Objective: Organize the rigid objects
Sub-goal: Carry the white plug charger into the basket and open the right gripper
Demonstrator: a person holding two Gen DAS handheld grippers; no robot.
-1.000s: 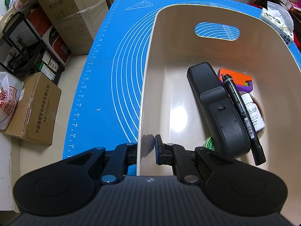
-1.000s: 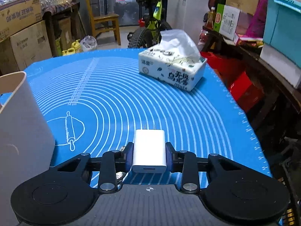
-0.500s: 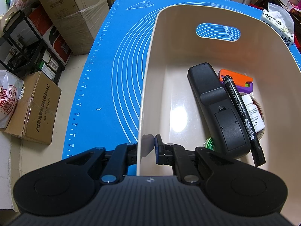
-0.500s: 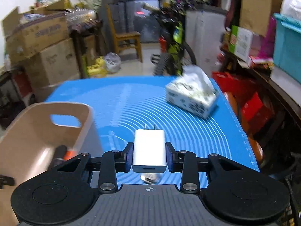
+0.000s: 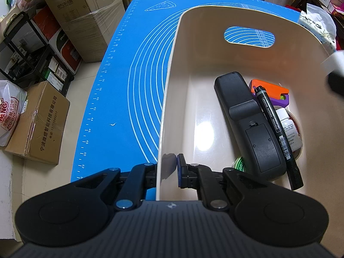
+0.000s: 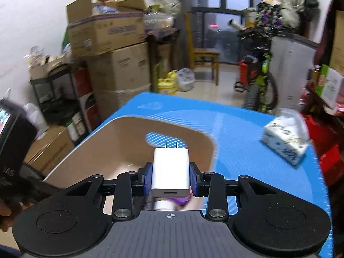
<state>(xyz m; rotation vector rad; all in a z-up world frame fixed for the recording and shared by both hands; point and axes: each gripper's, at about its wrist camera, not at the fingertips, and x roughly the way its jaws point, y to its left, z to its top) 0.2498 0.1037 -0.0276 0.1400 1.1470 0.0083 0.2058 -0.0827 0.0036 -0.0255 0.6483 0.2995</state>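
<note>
A beige plastic bin [image 5: 172, 90] stands on the blue mat [image 5: 129, 81]. My left gripper [image 5: 166, 169] is shut on the bin's near left wall. Inside lie a black remote [image 5: 249, 124], a black marker [image 5: 277, 135], an orange and purple piece [image 5: 271, 90], a white bottle [image 5: 290, 129] and a green roll [image 5: 239, 163]. My right gripper [image 6: 171, 176] is shut on a white charger plug [image 6: 171, 169], prongs forward, held above the bin [image 6: 120, 142]. It shows blurred at the right edge of the left wrist view [image 5: 334, 64].
A tissue pack [image 6: 286, 139] lies on the mat [image 6: 247, 150] to the right of the bin. Cardboard boxes [image 6: 116, 64] and a black shelf [image 5: 28, 51] stand left of the table. A bicycle [image 6: 260, 86] and chair stand beyond the far edge.
My right gripper has lifted the charger plug and swung left, from over the bare mat to above the bin. My left gripper and the bin have stayed still.
</note>
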